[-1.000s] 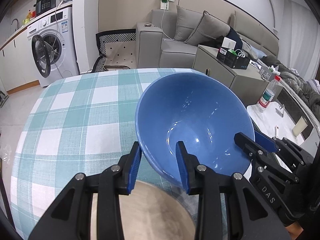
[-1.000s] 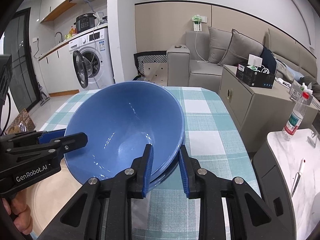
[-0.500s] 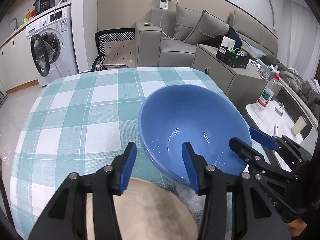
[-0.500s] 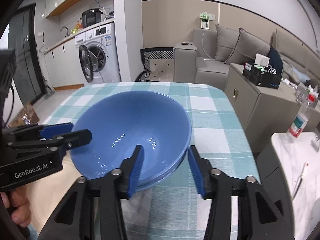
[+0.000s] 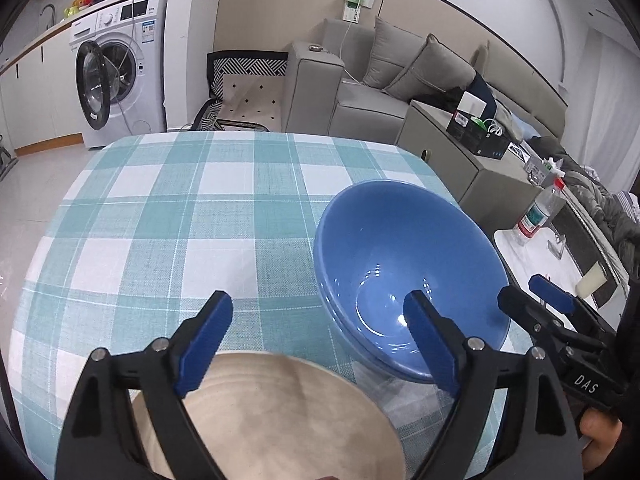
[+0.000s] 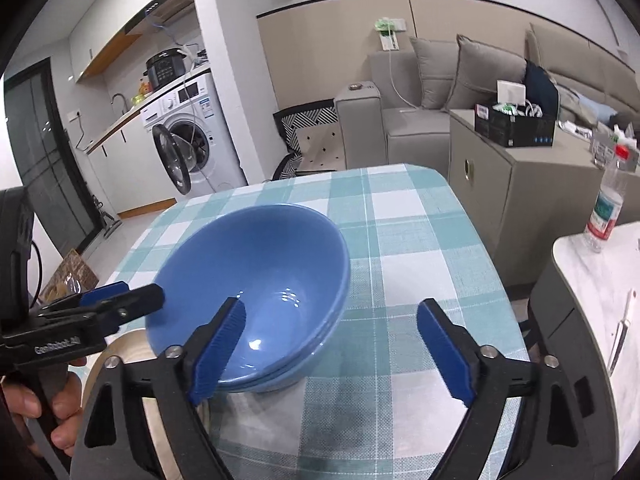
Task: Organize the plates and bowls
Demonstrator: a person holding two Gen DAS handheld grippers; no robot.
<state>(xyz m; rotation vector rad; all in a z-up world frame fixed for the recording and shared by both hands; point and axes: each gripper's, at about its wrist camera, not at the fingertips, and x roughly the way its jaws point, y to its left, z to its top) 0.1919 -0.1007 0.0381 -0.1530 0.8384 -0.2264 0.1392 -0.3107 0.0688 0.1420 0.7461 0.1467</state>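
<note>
Plate [image 5: 272, 412]: beige, on the near left of the table, low under the left gripper; its right edge lies just beside the bowls.
Left gripper [image 5: 320, 344]: jaws spread wide and opening, clamped on nothing. The left pad [image 5: 204, 344] hangs over the cloth and the plate's far edge; the right pad [image 5: 430, 344] stands inside the top bowl, over its near wall, apart from the rim as far as I can tell.
Cloth [image 5: 168, 208]: teal and white check, covering the table.
Bowls [image 5: 404, 272]: blue, one nested in another, two rims showing at the near edge. They sit on the cloth on the right half of the table, between the two grippers, released by both.
Bowls from the right side [image 6: 256, 280]: the stack stands level on its foot, right of the plate [image 6: 120, 354].
Right gripper [image 6: 328, 344]: jaws wide apart and opening, gripping nothing. Its left pad [image 6: 218, 348] sits just above the near inner wall of the top bowl; its right pad [image 6: 444, 356] is outside the stack, over bare cloth. The near right rim lies in the gap between them, touched by neither.
Hand [image 6: 36, 408]: at the lower left of the right view, wrapped on the left gripper's handle.
</note>
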